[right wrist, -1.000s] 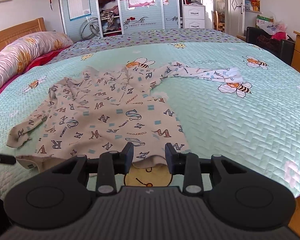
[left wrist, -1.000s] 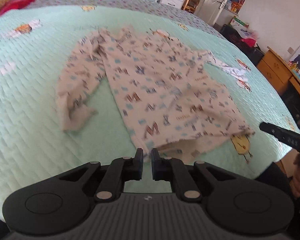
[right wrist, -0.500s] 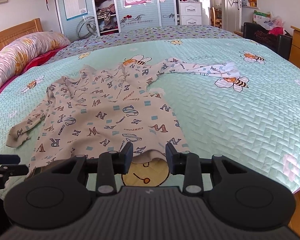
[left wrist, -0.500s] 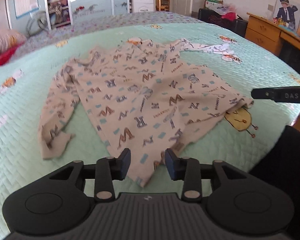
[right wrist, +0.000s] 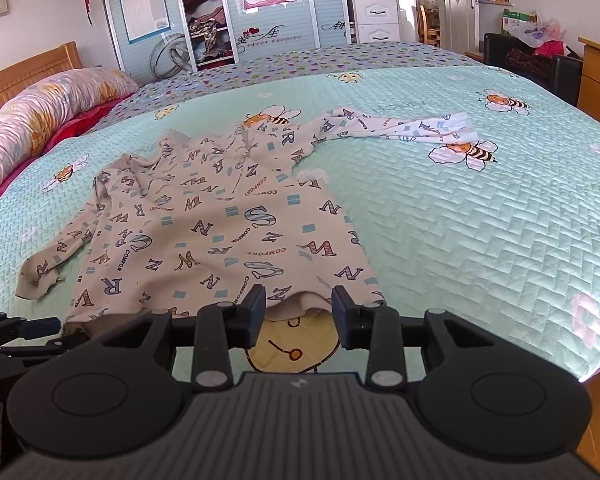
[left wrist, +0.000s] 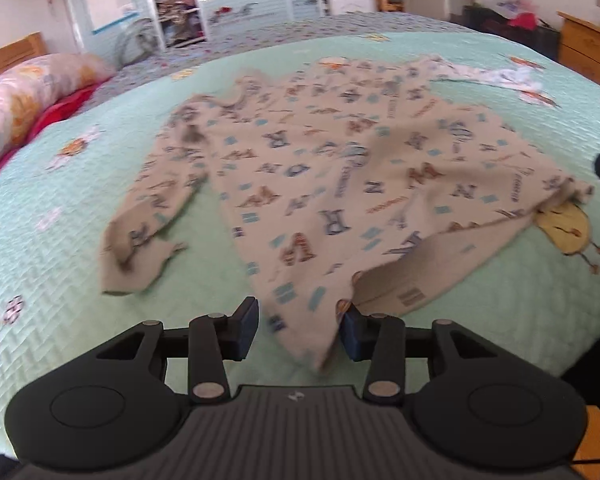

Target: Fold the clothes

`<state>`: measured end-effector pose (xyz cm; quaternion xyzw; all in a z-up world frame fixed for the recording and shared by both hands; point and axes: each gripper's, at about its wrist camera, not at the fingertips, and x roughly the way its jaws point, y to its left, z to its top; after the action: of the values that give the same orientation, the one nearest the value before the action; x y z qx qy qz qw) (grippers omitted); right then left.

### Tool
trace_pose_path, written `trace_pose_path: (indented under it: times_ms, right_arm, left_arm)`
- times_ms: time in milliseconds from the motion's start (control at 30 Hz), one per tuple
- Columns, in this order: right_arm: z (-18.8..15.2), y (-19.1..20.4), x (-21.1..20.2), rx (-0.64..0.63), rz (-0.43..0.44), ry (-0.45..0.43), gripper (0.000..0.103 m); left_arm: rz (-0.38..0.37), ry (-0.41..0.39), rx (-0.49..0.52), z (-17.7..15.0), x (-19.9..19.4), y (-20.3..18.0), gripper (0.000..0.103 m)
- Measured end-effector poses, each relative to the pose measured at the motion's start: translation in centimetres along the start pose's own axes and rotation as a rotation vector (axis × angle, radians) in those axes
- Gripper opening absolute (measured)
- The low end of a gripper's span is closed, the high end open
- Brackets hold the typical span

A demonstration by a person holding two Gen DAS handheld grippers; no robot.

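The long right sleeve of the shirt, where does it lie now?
In the right wrist view the sleeve stretches rightward from the shirt across the green quilt, ending beside a bee print.

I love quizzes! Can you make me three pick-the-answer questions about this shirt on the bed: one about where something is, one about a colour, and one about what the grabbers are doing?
1. Where does the shirt lie?
A. on the bedspread
B. on the floor
C. inside a drawer

2. What colour is the bedspread under it?
A. dark brown
B. light green
C. black

3. How do the fingers of the left gripper and the right gripper stand?
A. both shut on the shirt
B. one shut, one open
C. both open, each at the shirt's near hem

Answers:
1 A, the shirt is spread out flat on the quilted cover.
2 B, the cover is pale green with bee pictures.
3 C, each view shows a wide gap between the fingers, with the hem at that gap.
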<state>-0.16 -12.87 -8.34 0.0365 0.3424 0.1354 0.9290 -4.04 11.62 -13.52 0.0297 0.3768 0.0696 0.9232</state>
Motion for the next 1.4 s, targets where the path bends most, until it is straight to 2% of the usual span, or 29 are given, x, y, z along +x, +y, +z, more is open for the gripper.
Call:
trace_pose_path:
  times_ms: [67, 200, 367, 533, 633, 700, 867, 1100, 1233, 1400]
  right_arm:
    - [0.0, -0.1, 0.1, 0.001, -0.004, 0.004, 0.038]
    - [0.0, -0.3, 0.2, 0.002, -0.011, 0.012, 0.038]
    - [-0.5, -0.1, 0.7, -0.034, -0.017, 0.046, 0.038]
    - [-1.0, 2.2, 2.0, -0.198, -0.042, 0.051, 0.038]
    - [-1.1, 3.0, 3.0, -0.300, -0.116, 0.035, 0.038]
    - [-1.1, 2.7, 3.7, -0.316, -0.152, 0.050, 0.038]
    - [-0.9, 0.9, 5.1, -0.265, -0.177, 0.080, 0.038]
    - [-0.2, 1.3, 4.5, -0.197, -0.091, 0.019, 0.039]
    - [0.0, 0.8, 6.0, -0.167, -0.144, 0.026, 0.039]
    - [0.1, -1.4, 7.0, -0.065, -0.222, 0.026, 0.042]
  left_arm:
    - [0.021, -0.012, -0.039, -0.2, -0.2, 0.8, 0.045]
    - [-0.013, -0.057, -0.081, 0.2, -1.2, 1.0, 0.045]
    - [-0.017, -0.040, -0.100, 0.6, -0.5, 0.9, 0.046]
    - [-0.036, -0.028, -0.080, 0.2, -0.4, 0.5, 0.046]
    - [-0.032, -0.039, -0.071, 0.3, -0.7, 0.5, 0.046]
    - [-0.026, -0.043, -0.079, 0.4, -0.7, 0.8, 0.046]
    - [-0.034, -0.041, -0.085, 0.4, -0.6, 0.9, 0.046]
    - [-0.049, -0.064, -0.057, 0.6, -1.0, 0.3, 0.046]
    - [-0.039, -0.060, -0.051, 0.9, -0.6, 0.2, 0.046]
    - [-0.006, -0.074, -0.073, 1.3, -0.4, 1.0, 0.046]
